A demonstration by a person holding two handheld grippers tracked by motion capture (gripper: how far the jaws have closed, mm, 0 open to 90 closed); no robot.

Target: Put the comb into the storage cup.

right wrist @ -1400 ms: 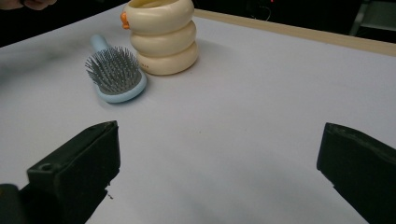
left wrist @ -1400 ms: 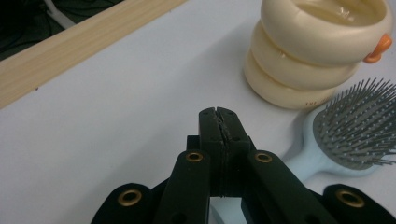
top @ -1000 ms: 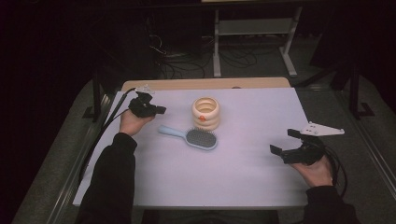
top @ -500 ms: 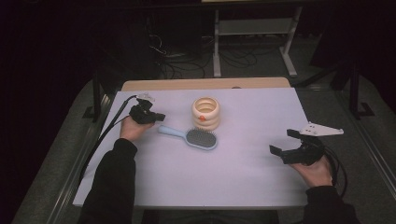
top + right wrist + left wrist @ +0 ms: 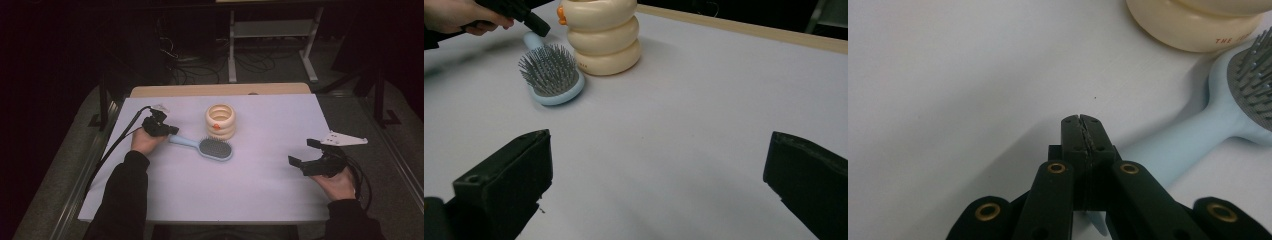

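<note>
The left gripper point(image 5: 1082, 119) has its jaws pressed together with nothing between them, just above the brush point(image 5: 1198, 135) handle — not grabbed yet — and the right gripper point(image 5: 659, 175) waits, jaws spread wide.

In the left gripper view the left gripper point(image 5: 1082, 121) covered the end of the hairbrush point(image 5: 1198, 145) handle, so whether its closed tips touched the handle could not be told. The brush head ran off the right edge, and the cream ring stack point(image 5: 1193, 25) was cut by the top edge; its red lettering broke off unread. In the right gripper view the right gripper point(image 5: 659, 165) lost both jaws at the bottom edge, and a hand point(image 5: 459, 17) was cut at the top left corner.
</note>
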